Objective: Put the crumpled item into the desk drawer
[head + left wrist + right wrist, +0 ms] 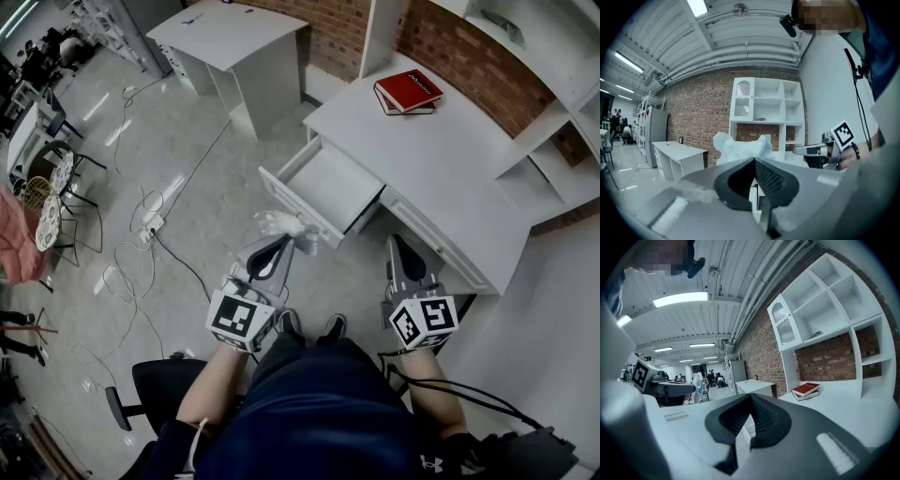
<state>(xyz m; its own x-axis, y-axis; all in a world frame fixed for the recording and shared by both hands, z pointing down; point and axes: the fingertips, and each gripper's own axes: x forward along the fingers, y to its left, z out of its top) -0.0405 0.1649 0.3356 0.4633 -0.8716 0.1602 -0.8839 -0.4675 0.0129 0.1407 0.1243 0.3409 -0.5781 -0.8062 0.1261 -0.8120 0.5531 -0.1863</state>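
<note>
At the left of the head view, cables (pixel 141 225) lay across the floor (pixel 187 131). A second white table (pixel 234 33) stood at the upper left of centre.

The left gripper (pixel 292 242) was at the lower centre-left. Its jaws were closed fully on the crumpled item (pixel 282 225), a white wad that protruded beyond the jaw tips. In the left gripper view, the crumpled item (pixel 740 146) rose just above the closed tips of the left gripper (pixel 753 161). The crumpled item was held in the air just in front of the front panel of the open drawer (pixel 328 183), not inside it.

The drawer stood pulled out from the white table (pixel 441 159) at the frame centre.

The right gripper (pixel 397 246) was to the right of the drawer, below the table's front edge. Its jaws were pressed together with nothing between them, as the right gripper view showed (pixel 751 397).

A red book (pixel 409 90) lay on the table at the upper right. A white shelf unit (pixel 553 112) stood at the far right against a brick wall (pixel 459 56).
</note>
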